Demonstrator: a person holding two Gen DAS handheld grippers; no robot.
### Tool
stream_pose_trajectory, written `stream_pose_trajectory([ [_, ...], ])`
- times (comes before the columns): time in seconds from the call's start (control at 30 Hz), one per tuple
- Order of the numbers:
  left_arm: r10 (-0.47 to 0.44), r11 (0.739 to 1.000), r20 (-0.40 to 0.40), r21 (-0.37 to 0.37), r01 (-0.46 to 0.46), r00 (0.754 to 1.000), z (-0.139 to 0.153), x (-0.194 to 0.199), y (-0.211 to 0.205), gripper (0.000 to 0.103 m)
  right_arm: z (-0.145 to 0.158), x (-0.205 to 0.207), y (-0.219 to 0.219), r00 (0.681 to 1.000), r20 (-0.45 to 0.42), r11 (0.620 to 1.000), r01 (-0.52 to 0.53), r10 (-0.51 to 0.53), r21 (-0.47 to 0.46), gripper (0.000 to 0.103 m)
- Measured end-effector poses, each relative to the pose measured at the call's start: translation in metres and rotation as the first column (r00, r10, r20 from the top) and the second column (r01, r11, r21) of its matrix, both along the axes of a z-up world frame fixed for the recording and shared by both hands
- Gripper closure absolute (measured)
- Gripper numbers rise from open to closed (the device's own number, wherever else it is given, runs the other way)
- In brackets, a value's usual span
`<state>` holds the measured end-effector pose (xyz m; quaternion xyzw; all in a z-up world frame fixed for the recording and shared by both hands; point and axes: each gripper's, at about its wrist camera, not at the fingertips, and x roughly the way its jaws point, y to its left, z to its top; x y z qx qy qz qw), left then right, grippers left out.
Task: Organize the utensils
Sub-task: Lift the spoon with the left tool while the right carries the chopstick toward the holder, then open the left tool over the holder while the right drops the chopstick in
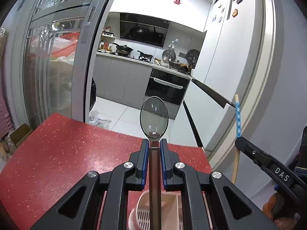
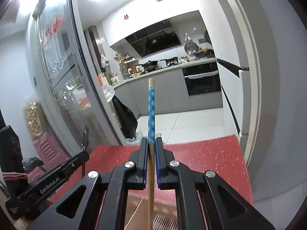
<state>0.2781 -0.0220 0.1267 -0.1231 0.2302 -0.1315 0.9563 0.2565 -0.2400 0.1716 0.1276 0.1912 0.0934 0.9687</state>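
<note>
- The left gripper (image 1: 154,143) is clamped on a spoon (image 1: 154,115), its blue-padded fingers (image 1: 144,153) pressed against the neck where the brown handle meets the metal bowl.
- The spoon stands upright above the red speckled table (image 1: 67,153), bowl at the top, handle running down between the jaws.
- The handle's lower end reaches down toward a pink utensil holder (image 1: 142,210) with a slotted base that sits on the table; whether it touches the holder I cannot tell.
- The right gripper (image 2: 151,143) is closed on a single chopstick (image 2: 151,111), pinching it just below its blue flower-patterned band.
- The chopstick is also upright over the table (image 2: 211,157), patterned end up, bare wooden shaft dropping toward the holder (image 2: 165,222), whose slatted floor shows at the bottom edge.
- Seen from the left wrist camera, the chopstick (image 1: 238,118) and right gripper (image 1: 249,149) stand off the table's right side, well apart from the spoon.
- Beyond the table's far edge, a kitchen opens up with a black oven (image 1: 167,88) under the counter.
</note>
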Motion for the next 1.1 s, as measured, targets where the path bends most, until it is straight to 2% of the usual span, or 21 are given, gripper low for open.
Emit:
stream_pose_trajectory([
  [0.17,-0.002,1.000,0.022,0.008,0.002,1.000,-0.012,0.017,-0.013,0.066,-0.016,0.018,0.011,0.999,0.034,0.999,-0.001,0.003,-0.050,0.095],
  [0.43,-0.019,0.995,0.048,0.103,0.014,0.999,-0.039,0.009,-0.029,0.066,-0.048,0.016,0.024,0.999,0.034,0.986,-0.031,0.037,-0.161,0.095],
  [0.63,-0.034,0.979,0.043,0.202,0.025,0.998,-0.049,-0.005,-0.039,0.066,-0.067,-0.005,0.021,0.999,-0.008,0.982,-0.054,0.053,-0.183,0.095],
  [0.77,-0.045,0.968,0.008,0.249,0.041,0.999,-0.055,-0.009,-0.043,0.066,-0.077,-0.014,0.017,0.998,-0.046,0.985,-0.060,0.053,-0.163,0.095],
  [1.03,-0.033,0.959,-0.051,0.279,0.046,0.998,-0.060,-0.014,-0.039,0.066,-0.071,-0.017,0.014,0.995,-0.073,0.984,-0.074,0.063,-0.162,0.095],
  [1.1,-0.026,0.961,-0.057,0.275,0.041,0.998,-0.059,-0.016,-0.037,0.066,-0.070,-0.015,0.012,0.994,-0.089,0.985,-0.076,0.063,-0.154,0.092],
])
